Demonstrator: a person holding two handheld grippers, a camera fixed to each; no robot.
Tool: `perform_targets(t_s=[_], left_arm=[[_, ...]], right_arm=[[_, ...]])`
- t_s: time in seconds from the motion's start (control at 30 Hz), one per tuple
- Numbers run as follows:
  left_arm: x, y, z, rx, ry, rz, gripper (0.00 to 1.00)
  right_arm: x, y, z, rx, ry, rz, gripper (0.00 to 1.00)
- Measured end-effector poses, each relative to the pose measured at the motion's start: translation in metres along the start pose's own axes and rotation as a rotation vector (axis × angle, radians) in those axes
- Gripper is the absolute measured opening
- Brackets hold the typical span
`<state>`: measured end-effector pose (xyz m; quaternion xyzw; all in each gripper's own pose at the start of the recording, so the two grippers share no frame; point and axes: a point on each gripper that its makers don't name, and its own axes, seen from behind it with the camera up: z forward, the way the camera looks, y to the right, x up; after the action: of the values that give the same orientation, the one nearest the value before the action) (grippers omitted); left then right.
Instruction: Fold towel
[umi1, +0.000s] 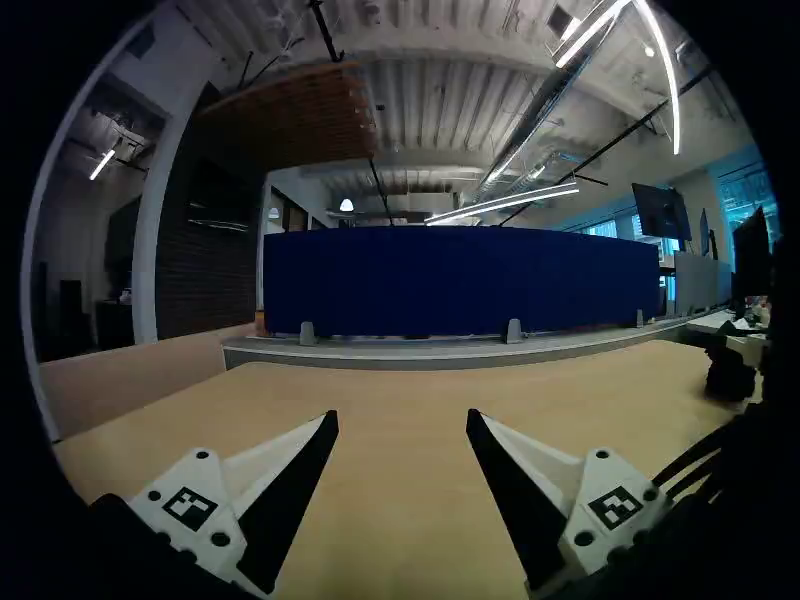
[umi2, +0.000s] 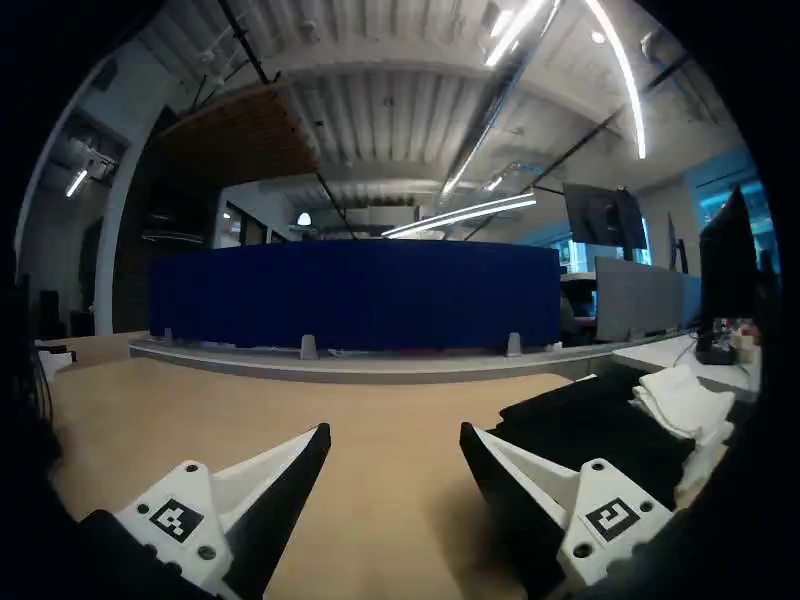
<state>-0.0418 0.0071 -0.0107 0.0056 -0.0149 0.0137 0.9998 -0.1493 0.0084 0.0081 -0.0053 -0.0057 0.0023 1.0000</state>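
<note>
Firstly, table (umi1: 400, 390): light wood, bare and smooth in front of both grippers, running back to a grey ledge.
Room: an open office with a ribbed ceiling and long strip lights (umi2: 615, 70).
Back edge: a deep blue partition (umi2: 350, 295) stands upright along the table's far side.
Right side: dark monitors (umi2: 728, 260) on neighbouring desks; in the left gripper view a dark lump (umi1: 728, 375) sits at the table's right edge, too dim to identify.
Left gripper (umi1: 401, 415): fingers spread wide, nothing between them, low over bare wood.
Right gripper (umi2: 394, 430): fingers likewise parted and holding nothing.
Dark cloth (umi2: 590, 420): a broad black pile lying just beyond the right gripper's right-hand finger.
White towel (umi2: 685, 400): folded, crumpled at its edges, resting against the dark cloth's far right side, apart from both grippers.
</note>
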Motion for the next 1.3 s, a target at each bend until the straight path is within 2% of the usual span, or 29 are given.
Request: perform_targets(t_s=[1.3], left_arm=[[-0.0007, 0.0001, 0.0003, 0.000, 0.000, 0.000, 0.96]], right_arm=[[-0.0040, -0.0001, 0.0044, -0.002, -0.002, 0.002, 1.00]])
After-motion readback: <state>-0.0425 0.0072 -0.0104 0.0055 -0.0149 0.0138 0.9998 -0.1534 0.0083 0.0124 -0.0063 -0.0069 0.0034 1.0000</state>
